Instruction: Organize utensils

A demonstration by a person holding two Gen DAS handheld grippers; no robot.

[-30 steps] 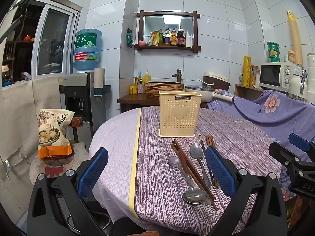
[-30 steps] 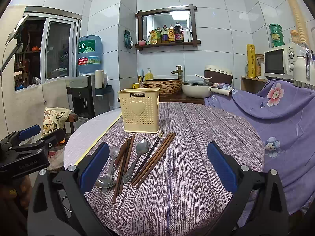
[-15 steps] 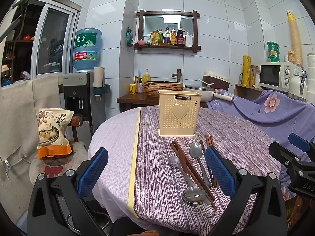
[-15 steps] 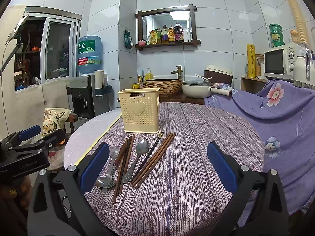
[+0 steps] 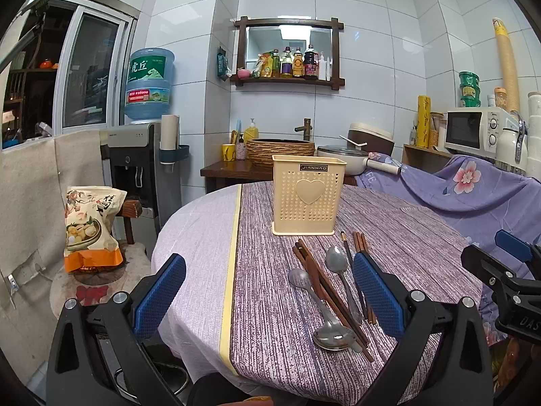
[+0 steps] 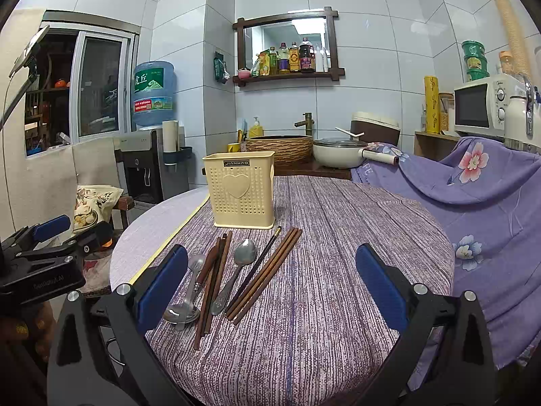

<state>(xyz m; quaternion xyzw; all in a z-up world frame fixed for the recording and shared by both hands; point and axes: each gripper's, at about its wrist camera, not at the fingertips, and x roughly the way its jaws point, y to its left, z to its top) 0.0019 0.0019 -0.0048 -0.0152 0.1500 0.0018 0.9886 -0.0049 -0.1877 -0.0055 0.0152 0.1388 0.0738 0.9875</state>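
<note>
Left wrist view: the left gripper (image 5: 268, 289) is spread wide and empty, as is the right gripper (image 6: 272, 280). Steel spoons (image 6: 244, 256) and brown wooden chopsticks (image 6: 267, 272) lie loose on the purple striped tablecloth (image 6: 321, 287), just before the cream perforated plastic utensil holder (image 6: 240, 191) (heart-embossed, upright).

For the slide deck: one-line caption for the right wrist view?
Open right gripper hovers over spoons and chopsticks lying on the striped tablecloth before a cream utensil holder.
</note>
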